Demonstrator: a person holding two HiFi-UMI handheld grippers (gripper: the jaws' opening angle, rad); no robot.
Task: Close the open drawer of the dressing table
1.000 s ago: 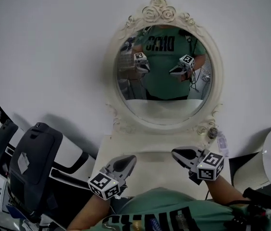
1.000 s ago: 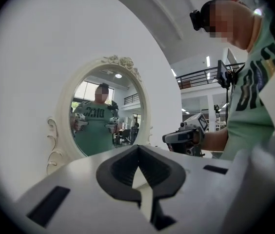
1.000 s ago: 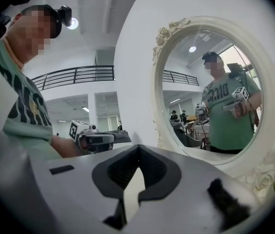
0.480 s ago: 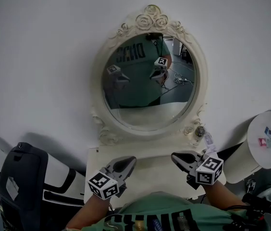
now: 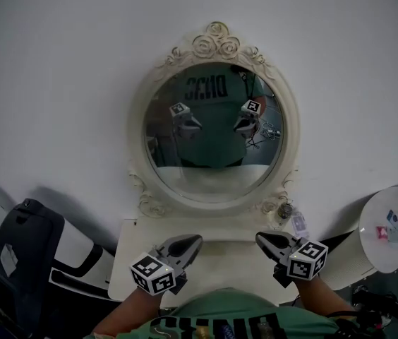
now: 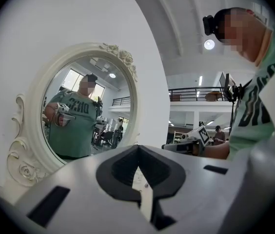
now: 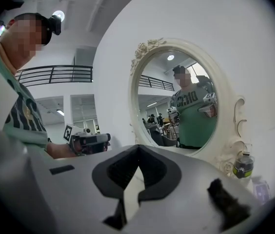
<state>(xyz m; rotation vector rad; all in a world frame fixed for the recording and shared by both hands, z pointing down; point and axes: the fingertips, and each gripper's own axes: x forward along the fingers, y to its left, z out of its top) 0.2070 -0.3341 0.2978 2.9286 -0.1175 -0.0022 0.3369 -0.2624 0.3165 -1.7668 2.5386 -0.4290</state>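
Both grippers shifted sideways with person since earlier frame; mirror (image 5: pixel 213 134) now squarely ahead of jaws, reflection centred. Jaws of left gripper (image 5: pixel 193 240) pressed together, nothing between them; right gripper (image 5: pixel 260 237) likewise closed and empty. Both hover level over dressing table (image 5: pixel 224 244) top, well apart. Open drawer in no view; likely below jaws, under table front edge. Advice: lower closed jaws to drawer front, press either side evenly, push straight in.

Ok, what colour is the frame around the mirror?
The mirror frame is cream white, with carved roses on top; clearest in the head view.
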